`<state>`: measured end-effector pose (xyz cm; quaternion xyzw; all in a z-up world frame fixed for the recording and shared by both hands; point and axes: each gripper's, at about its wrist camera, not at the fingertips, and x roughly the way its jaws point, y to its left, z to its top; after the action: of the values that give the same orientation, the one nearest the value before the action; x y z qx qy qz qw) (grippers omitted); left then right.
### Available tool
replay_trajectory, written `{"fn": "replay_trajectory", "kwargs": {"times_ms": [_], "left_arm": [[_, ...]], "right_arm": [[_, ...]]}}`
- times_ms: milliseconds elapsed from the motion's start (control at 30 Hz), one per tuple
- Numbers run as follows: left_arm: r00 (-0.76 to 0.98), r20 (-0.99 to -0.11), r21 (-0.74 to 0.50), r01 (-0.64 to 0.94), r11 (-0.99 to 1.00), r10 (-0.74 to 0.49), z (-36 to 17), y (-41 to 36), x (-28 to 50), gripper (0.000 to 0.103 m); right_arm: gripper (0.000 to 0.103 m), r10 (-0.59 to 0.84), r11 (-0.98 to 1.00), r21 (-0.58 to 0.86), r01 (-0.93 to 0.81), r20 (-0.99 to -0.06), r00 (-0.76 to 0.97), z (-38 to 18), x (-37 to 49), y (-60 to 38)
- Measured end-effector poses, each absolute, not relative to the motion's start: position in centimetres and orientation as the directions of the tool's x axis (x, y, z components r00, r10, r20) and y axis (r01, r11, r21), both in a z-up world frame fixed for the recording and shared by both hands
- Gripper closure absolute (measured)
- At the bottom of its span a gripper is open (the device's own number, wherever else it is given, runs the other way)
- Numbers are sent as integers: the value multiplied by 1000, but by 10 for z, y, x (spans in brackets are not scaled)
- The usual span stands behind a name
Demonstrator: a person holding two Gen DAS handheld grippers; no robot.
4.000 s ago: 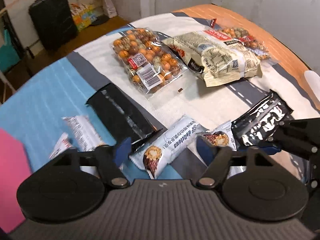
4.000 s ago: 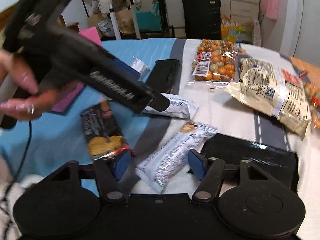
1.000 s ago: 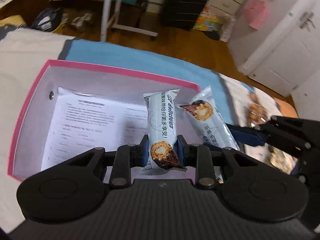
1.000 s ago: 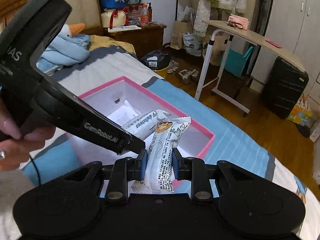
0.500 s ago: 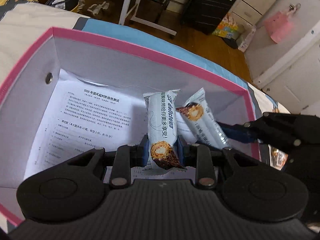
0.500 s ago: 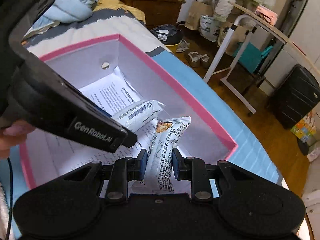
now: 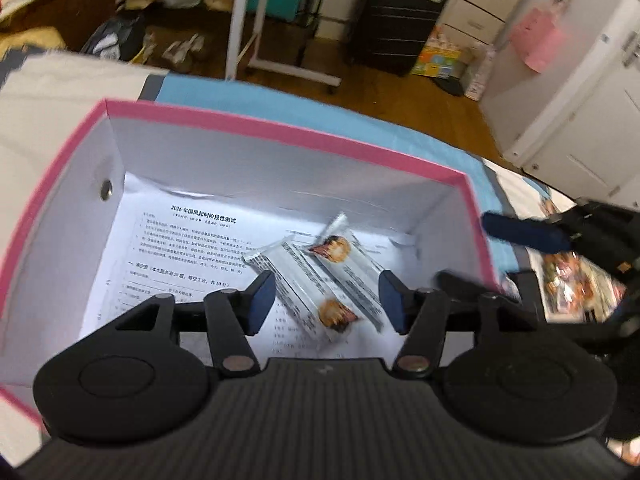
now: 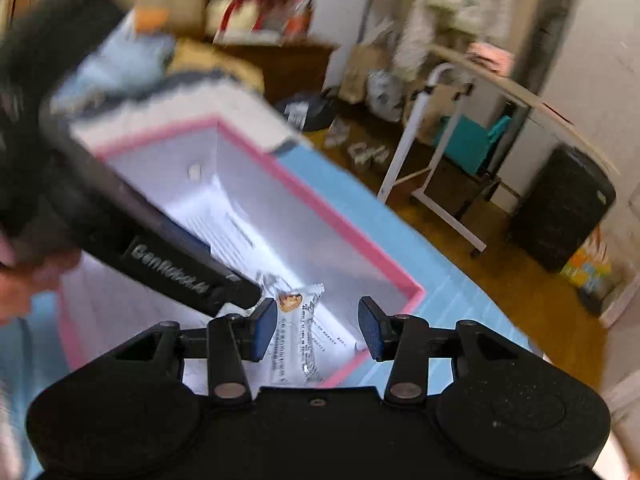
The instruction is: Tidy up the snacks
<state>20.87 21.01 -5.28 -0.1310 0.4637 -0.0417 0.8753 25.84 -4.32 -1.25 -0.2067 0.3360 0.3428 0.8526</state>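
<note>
Standing apart over the box, the left gripper [image 7: 326,300] has just been opening; its blue pads [image 7: 260,300] press on nothing, and the two snack bars lie loose below them. The right gripper [image 8: 316,330] has likewise just been opening, its pads clear of the bar seen between them in the blurred right wrist view.

Findings, working outward:

- The first snack bar [image 7: 298,284] lies flat on the printed sheet [image 7: 168,248] that lines the box floor, directly beyond the left fingers. Its long axis runs diagonally, from upper left to lower right in the left wrist view.
- The second snack bar [image 7: 346,260] lies just beside it on the right, roughly parallel, and the two appear to overlap slightly.
- Both rest inside the pink-rimmed box [image 7: 280,132], toward its right-hand end, near the wall.
- The right gripper reaches in over that right-hand wall; the left hangs squarely above the bars and is the nearer of the two.
- More snack packets [image 7: 576,276] remain outside the box to the right, blurred, on the blue cover [image 7: 360,112].

Assessment: both bars look delivered. The coming move likely calls for lifting both grippers clear of the walls and swinging right toward the remaining packets, the right hand having the shorter path.
</note>
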Motion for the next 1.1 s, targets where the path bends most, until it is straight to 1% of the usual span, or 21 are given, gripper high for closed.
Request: {"fn": "replay_trajectory", "kwargs": {"times_ms": [67,200,267,333,433,600,633,667,733,767,800,867,967,1033,1100], "left_arm": [[570,-801,-240,-25,970,-184,-41,206,197,43],[591,-789,-186,29,982,-167,-11,189,171,42],[604,-775,-182,69,981,-186,2,181,158,39],[605,-767,-188,105,977,-212,14,170,146,38],[611,-753,-186,160,969,-246,26,151,129,34],[601,-744,-181,241,954,-293,33,118,104,31],[596,-745,-180,253,951,-300,32,112,99,30],[594,-748,-178,249,952,-295,31,108,95,30],[605,-748,-171,223,960,-274,31,101,84,28],[611,-742,-169,230,958,-278,30,98,78,24],[615,-739,-167,229,959,-275,29,95,72,23],[622,-738,-153,223,963,-262,24,92,65,21],[609,-754,-136,218,966,-244,10,83,61,18],[609,-762,-140,179,974,-221,-3,76,61,17],[615,-768,-120,138,983,-180,-19,70,63,15]], "right_arm": [[52,443,712,-98,-695,-705,553,4,246,-64],[52,415,755,-71,-652,-718,558,25,226,-101],[52,435,769,-21,-639,-715,547,32,216,-119],[52,452,780,25,-625,-713,536,36,206,-135],[51,450,795,46,-604,-712,538,40,192,-153],[47,423,812,38,-582,-727,542,48,169,-170],[45,419,810,26,-586,-725,546,49,163,-173],[40,417,806,18,-591,-726,547,50,157,-175],[33,422,795,18,-606,-735,531,48,149,-182],[33,436,785,34,-618,-740,513,46,145,-185],[31,449,780,57,-623,-745,494,43,144,-189],[25,457,776,91,-624,-762,458,31,142,-193],[24,423,775,66,-629,-793,438,8,137,-192],[24,414,764,63,-642,-812,413,-9,134,-193],[23,399,756,59,-652,-830,389,-29,131,-193]]}}
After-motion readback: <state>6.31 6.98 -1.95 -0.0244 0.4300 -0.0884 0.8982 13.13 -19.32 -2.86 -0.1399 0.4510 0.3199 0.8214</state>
